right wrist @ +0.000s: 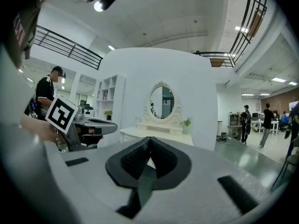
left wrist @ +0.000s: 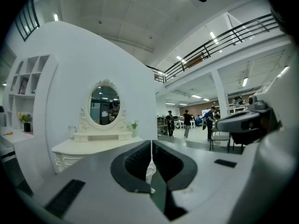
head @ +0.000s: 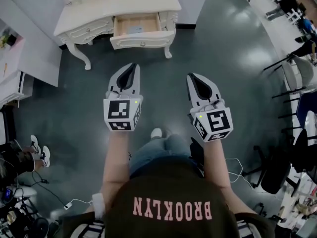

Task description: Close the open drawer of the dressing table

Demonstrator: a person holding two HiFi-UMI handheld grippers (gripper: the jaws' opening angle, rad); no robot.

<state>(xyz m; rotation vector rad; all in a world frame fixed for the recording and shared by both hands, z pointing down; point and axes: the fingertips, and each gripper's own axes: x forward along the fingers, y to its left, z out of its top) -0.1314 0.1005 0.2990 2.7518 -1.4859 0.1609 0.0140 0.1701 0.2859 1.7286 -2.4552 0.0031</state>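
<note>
A cream dressing table (head: 119,6) stands against the white wall at the top of the head view. Its right drawer (head: 141,38) is pulled out, showing a bare wooden inside with a pale flat item in it. Both grippers hang over the dark floor, a good way short of the table. My left gripper (head: 130,66) points toward the drawer front with its jaws shut and nothing between them. My right gripper (head: 195,76) is beside it to the right, also shut and empty. In the left gripper view the dressing table (left wrist: 93,146) with its oval mirror (left wrist: 104,105) lies ahead.
A white shelf unit (head: 12,68) stands at the left. Black chairs (head: 297,78) and a desk line the right side. Cables (head: 74,202) and someone's shoes (head: 39,150) lie on the floor at lower left. People stand far off in the hall (left wrist: 187,122).
</note>
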